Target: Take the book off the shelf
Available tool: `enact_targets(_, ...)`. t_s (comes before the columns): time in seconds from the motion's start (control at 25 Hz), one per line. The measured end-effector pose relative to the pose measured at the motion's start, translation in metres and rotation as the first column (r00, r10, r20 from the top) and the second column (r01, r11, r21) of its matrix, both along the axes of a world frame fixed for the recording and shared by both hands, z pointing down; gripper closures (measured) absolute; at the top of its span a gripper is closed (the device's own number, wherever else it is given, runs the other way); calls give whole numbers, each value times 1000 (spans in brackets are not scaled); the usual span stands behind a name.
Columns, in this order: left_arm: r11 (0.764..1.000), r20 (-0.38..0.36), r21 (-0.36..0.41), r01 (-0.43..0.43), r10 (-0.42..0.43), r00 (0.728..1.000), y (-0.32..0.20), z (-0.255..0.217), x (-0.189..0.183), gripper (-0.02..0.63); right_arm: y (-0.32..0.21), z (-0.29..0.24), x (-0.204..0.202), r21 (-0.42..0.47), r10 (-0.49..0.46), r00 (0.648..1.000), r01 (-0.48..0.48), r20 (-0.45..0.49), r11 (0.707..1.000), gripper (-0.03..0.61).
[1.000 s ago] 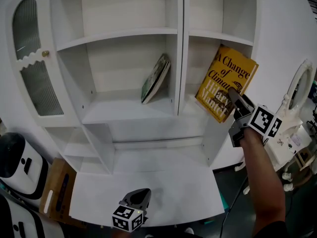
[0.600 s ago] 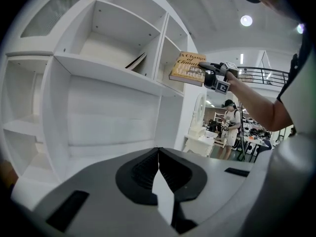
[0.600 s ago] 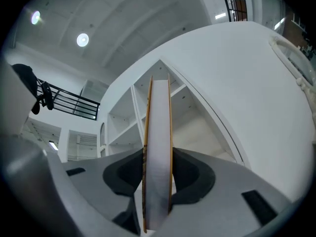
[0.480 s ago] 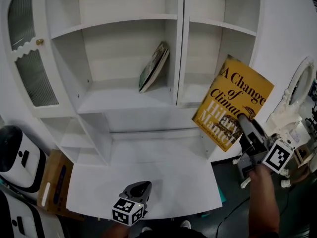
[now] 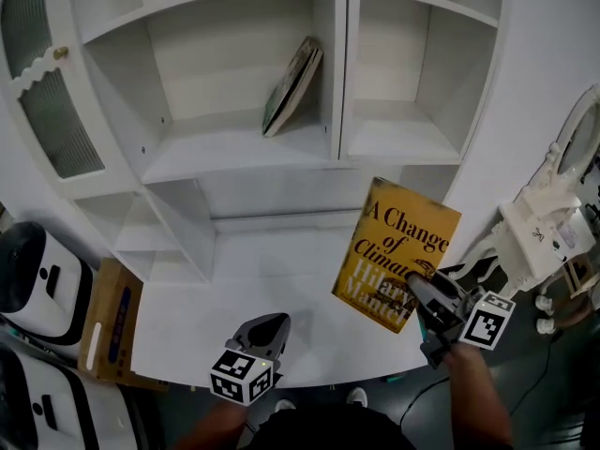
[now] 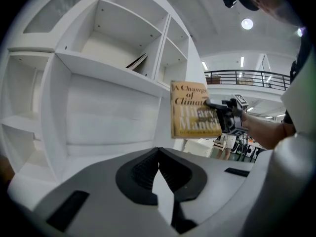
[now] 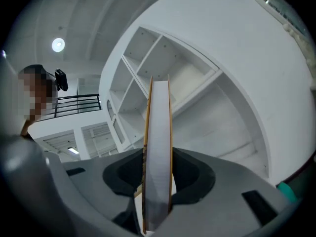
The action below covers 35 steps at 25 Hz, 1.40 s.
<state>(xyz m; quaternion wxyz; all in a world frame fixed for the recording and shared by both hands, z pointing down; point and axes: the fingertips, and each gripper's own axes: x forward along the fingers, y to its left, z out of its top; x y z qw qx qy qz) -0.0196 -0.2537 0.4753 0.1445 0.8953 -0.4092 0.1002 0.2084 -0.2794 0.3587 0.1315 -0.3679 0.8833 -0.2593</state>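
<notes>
Book (image 5: pixel 396 254), yellow, clamped btwn jaws of right hand-held gripper (image 5: pixel 419 295), over desk (image 5: pixel 281 284). Left hand-held gripper (image 5: pixel 267 325) clenched, empty, w/ shelf (image 5: pixel 234 153) ahead.

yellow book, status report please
Right gripper shut on yellow book. It's out of the shelf, above the desk. Left gripper shut, empty. Green book leans on shelf, well apart.
</notes>
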Motion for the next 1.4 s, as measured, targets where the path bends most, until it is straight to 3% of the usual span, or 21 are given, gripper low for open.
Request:
enact_targets(0.16, 1000, 14, 2, 1, -1, 1000, 3, 8, 0, 603, 1, 89, -19, -187, -73, 997, 69, -18, 980, 419)
enact_targets(0.36, 999, 20, -32, -6, 7, 1000, 14, 26, 0, 603, -4, 196, -46, -407, -157, 988, 141, -8, 902, 420)
enact_targets(0.48, 998, 4, -60, -7, 8, 1000, 21, 32, 2, 603, -5, 247, -60, -512, -196, 980, 186, 36, 838, 419)
enact_targets(0.72, 993, 39, -117, -6, 11, 999, 31, 54, -1, 603, 6, 329, -83, -689, -266, 955, 282, 132, 668, 419)
enact_targets(0.88, 991, 42, -136, 11, -5, 999, 35, 62, -6, 603, 5, 359, -93, -752, -256, 952, 293, 170, 591, 419)
enact_targets(0.96, 990, 43, -139, 19, -14, 999, 35, 63, -8, 603, 2, 375, -90, -790, -260, 958, 249, 117, 561, 414)
enact_targets(1.08, 989, 41, -141, 34, -29, 999, 32, 64, -11, 603, -3, 390, -83, -812, -277, 961, 169, 10, 558, 399)
enact_targets(1.28, 988, 46, -148, 49, -42, 998, 30, 67, -13, 603, -14, 398, -81, -790, -286, 948, 65, -142, 609, 359)
enact_targets(1.4, 988, 49, -149, 48, -41, 998, 30, 68, -12, 603, -17, 409, -76, -773, -316, 909, -10, -271, 634, 344)
